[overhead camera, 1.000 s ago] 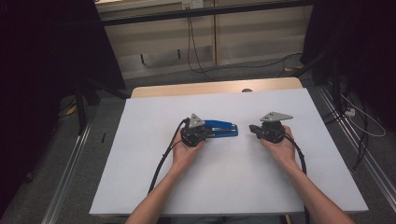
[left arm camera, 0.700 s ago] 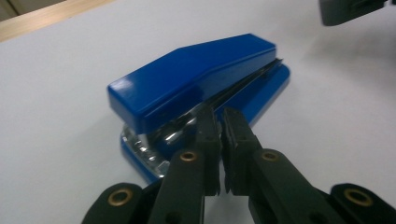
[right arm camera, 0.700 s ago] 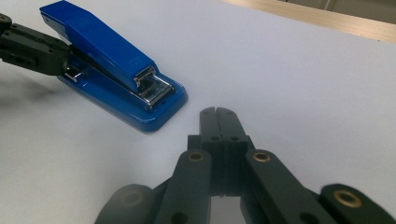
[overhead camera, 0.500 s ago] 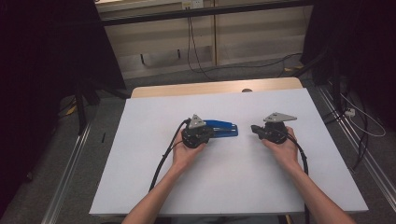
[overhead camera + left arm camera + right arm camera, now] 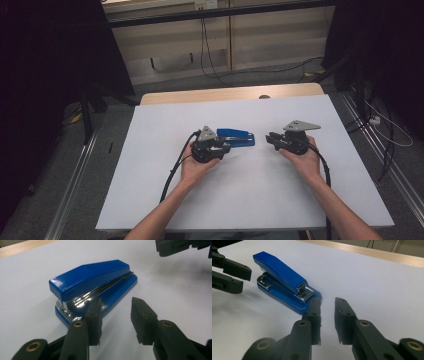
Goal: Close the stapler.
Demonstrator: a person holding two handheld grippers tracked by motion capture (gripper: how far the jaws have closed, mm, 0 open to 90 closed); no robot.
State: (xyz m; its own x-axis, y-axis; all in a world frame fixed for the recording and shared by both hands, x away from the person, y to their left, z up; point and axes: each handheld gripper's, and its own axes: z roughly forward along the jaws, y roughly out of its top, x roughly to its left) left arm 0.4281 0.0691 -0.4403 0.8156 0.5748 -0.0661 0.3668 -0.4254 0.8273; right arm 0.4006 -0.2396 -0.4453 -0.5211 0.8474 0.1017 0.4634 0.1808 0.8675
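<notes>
Stapler [image 5: 237,136] lies free; left hand-held gripper [image 5: 116,312] and right hand-held gripper [image 5: 327,313] just parted, both empty.

You will find no legible text, label, brand, number or sign here — none on the blue stapler [image 5: 93,287] near the middle of the tabletop [image 5: 250,200], none on the black pads [image 5: 344,320] — all surfaces read plain.

On one white table [image 5: 250,200] there is one blue stapler [image 5: 239,137], plus two grippers (one per hand): the left gripper [image 5: 226,147] and the right gripper [image 5: 270,138].
</notes>
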